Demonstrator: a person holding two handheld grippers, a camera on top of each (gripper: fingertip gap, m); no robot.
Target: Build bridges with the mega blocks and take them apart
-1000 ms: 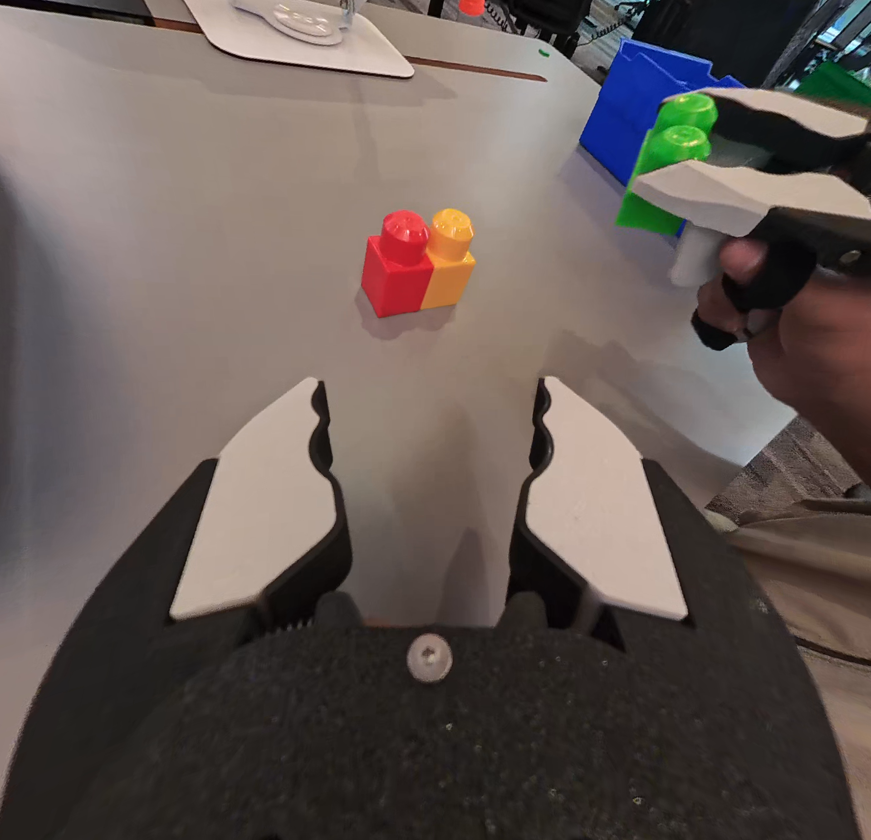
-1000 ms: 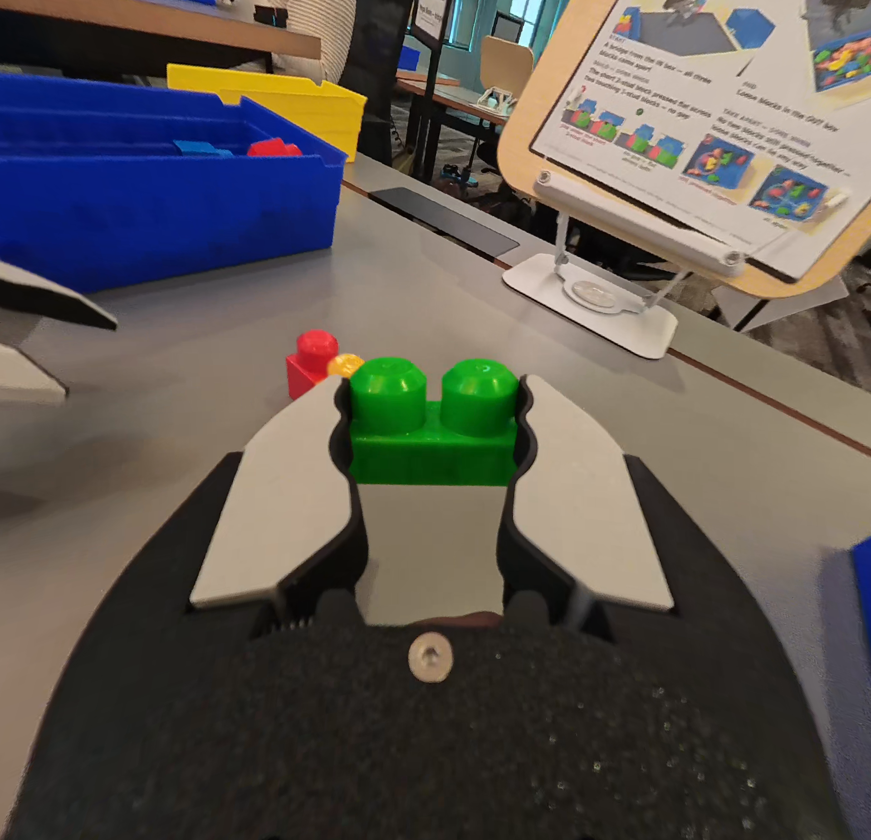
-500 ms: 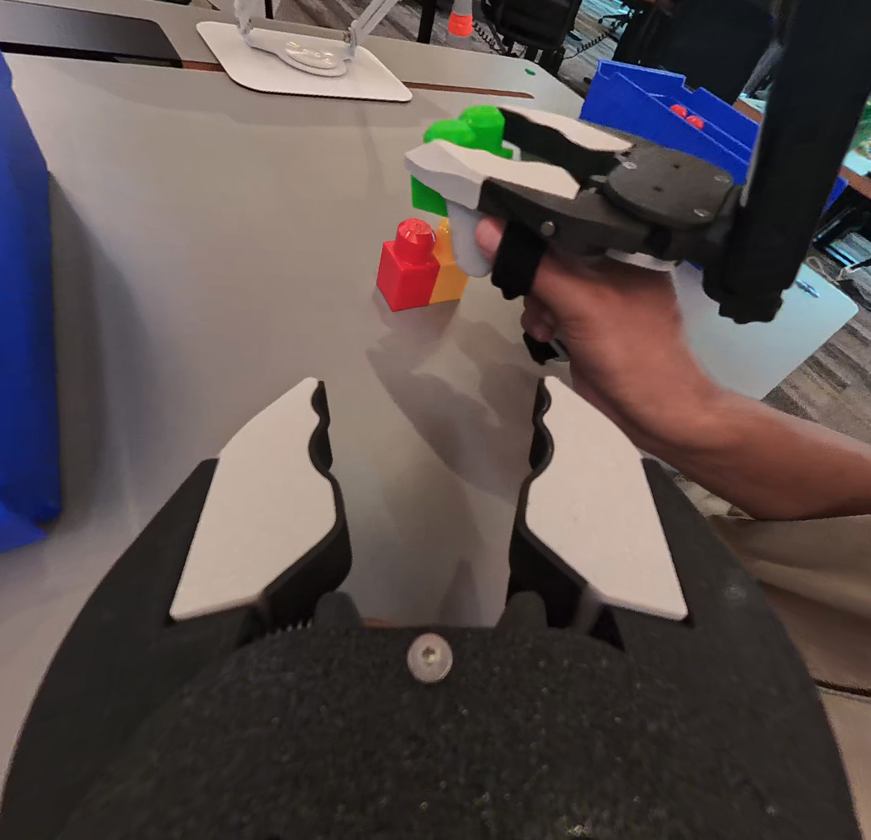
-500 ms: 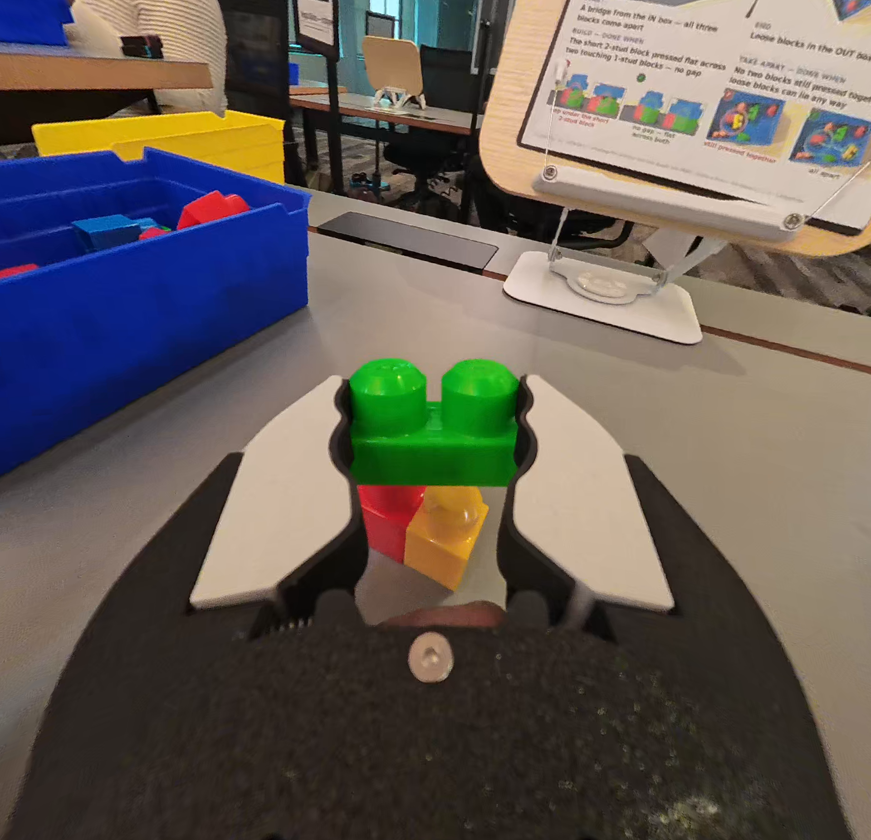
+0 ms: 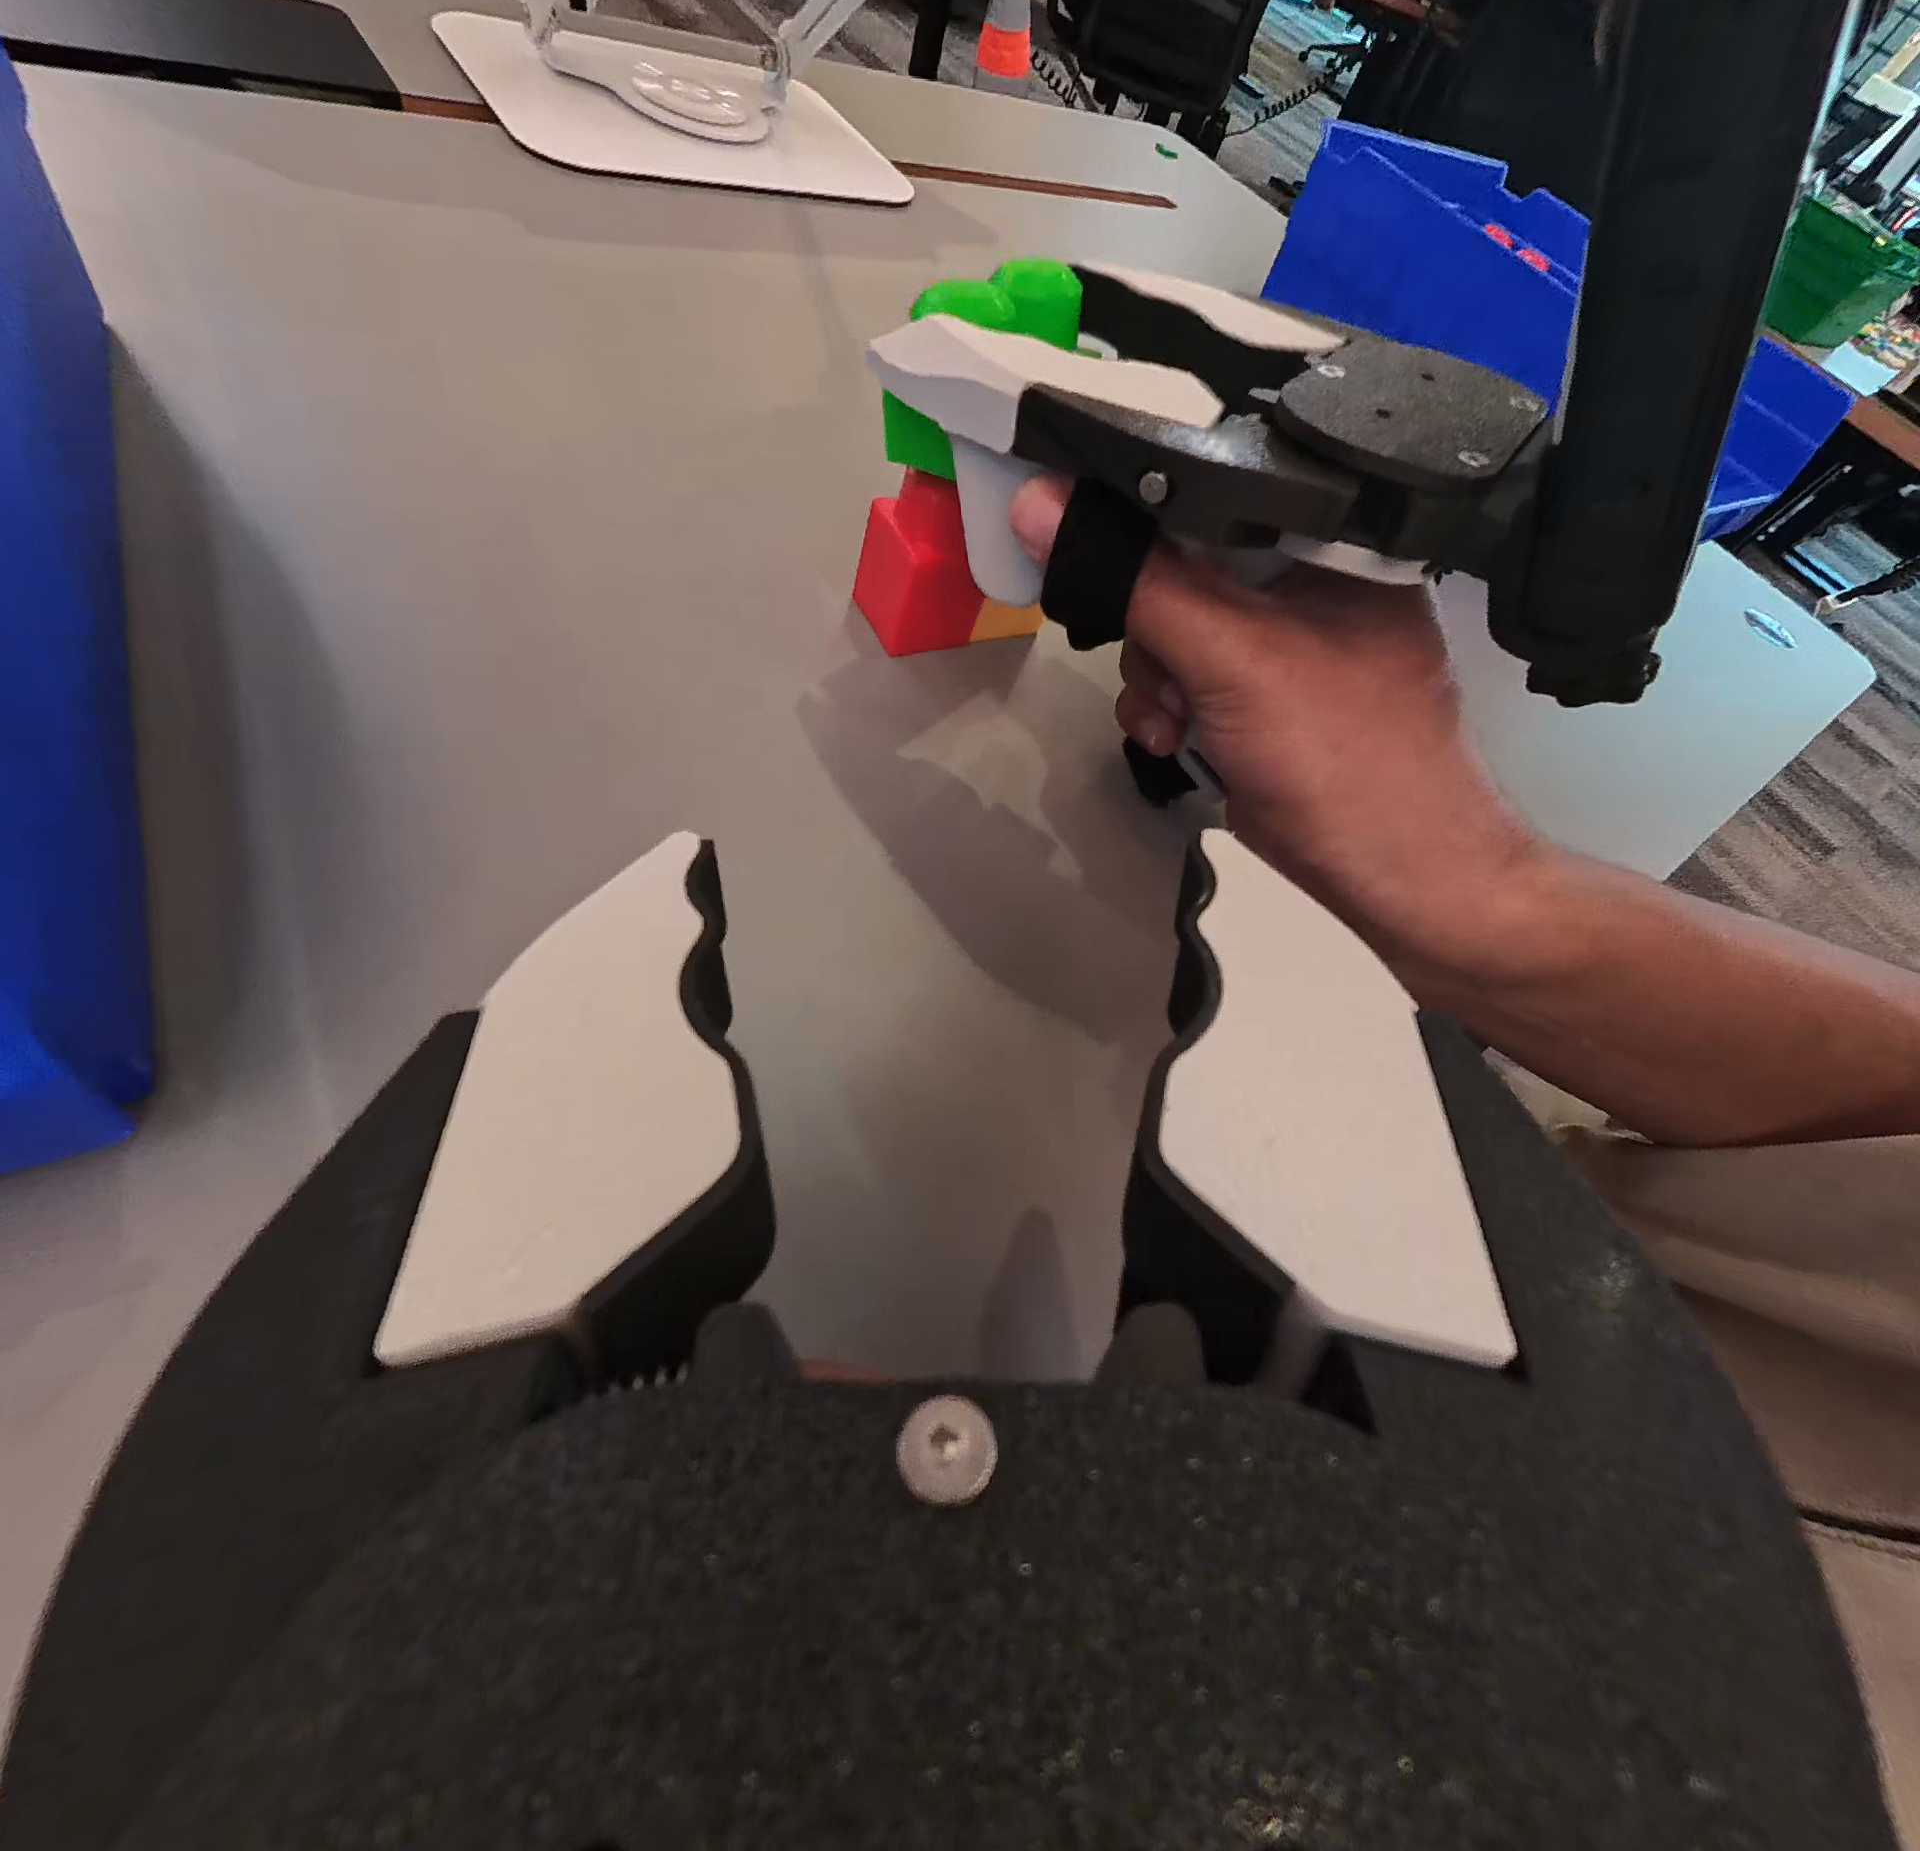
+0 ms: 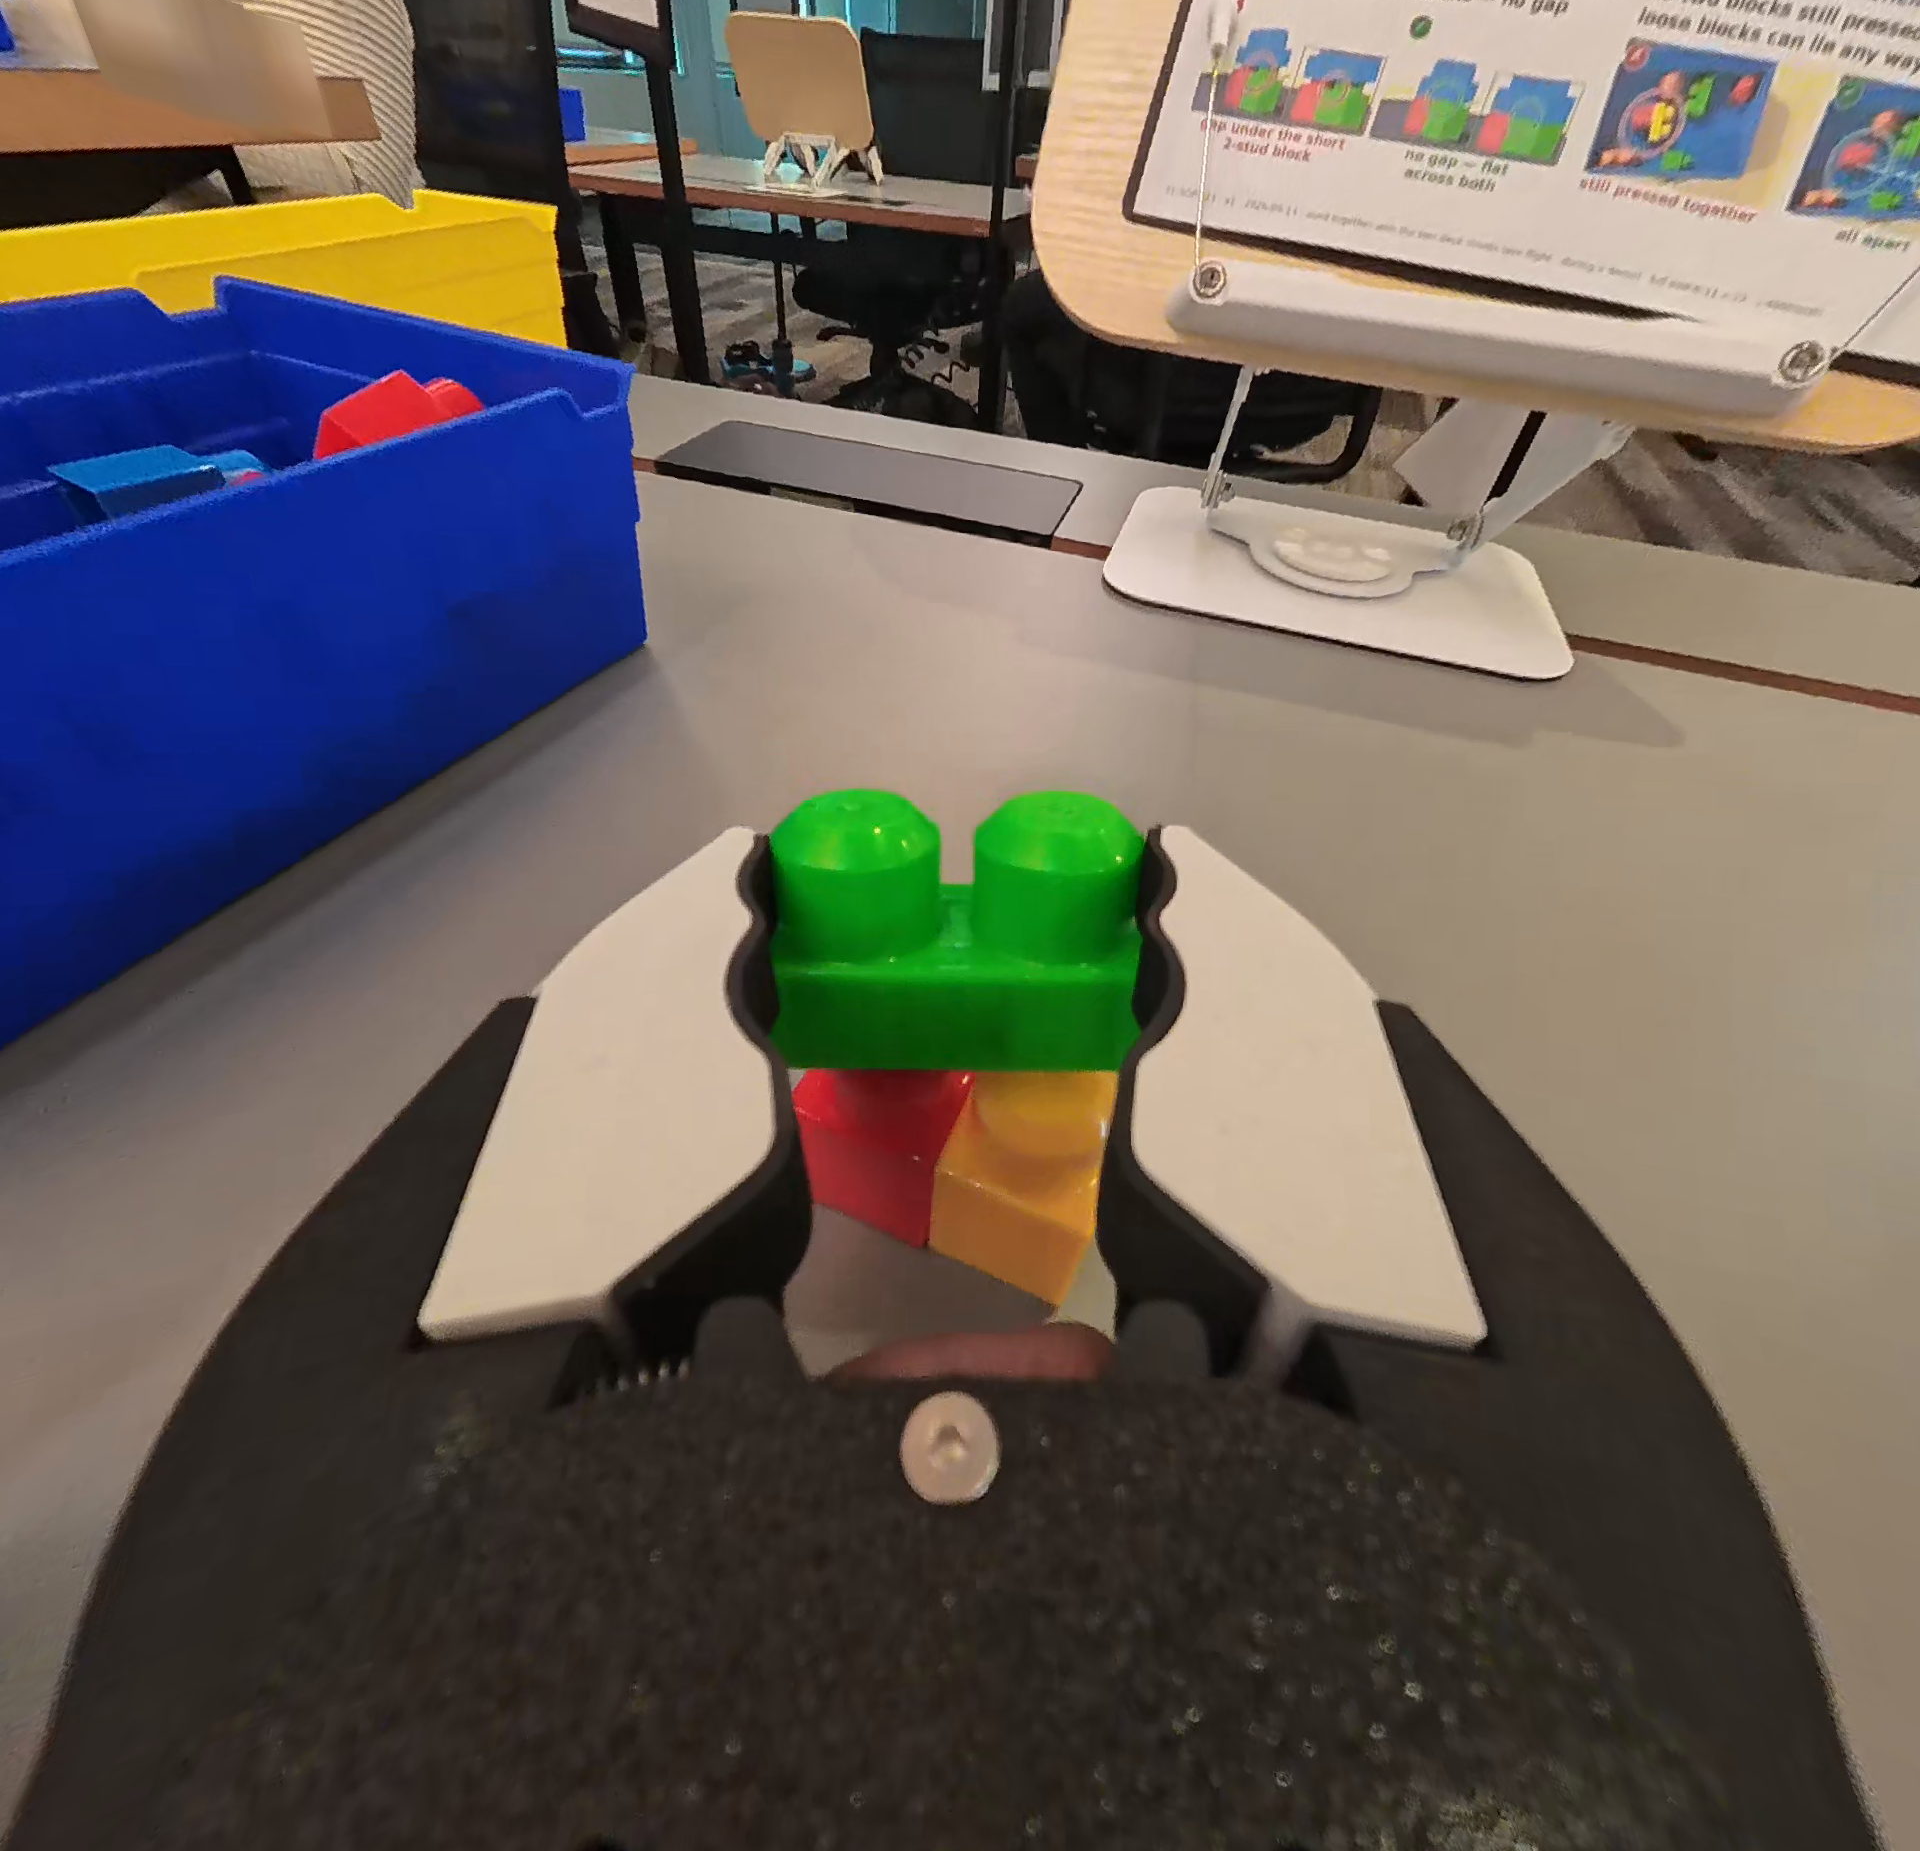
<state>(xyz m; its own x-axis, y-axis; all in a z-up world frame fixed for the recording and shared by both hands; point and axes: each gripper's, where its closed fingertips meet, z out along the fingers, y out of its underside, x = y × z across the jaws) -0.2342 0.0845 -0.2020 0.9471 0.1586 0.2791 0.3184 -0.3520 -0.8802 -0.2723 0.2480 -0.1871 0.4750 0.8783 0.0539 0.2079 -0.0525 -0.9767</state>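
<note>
The right gripper (image 6: pixel 956 928) was clamped on the green two-stud block's (image 6: pixel 951 980) ends, likely light, rigid and slick, above the red block (image 6: pixel 878 1152) and orange block (image 6: pixel 1023 1204). The left gripper (image 5: pixel 948 928) stood apart, empty.

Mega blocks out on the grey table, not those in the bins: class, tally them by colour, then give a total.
Green two-stud plastic block, held in the right tongs: 1
Red one-stud plastic block: 1
Orange one-stud plastic block: 1
Total: 3
</note>
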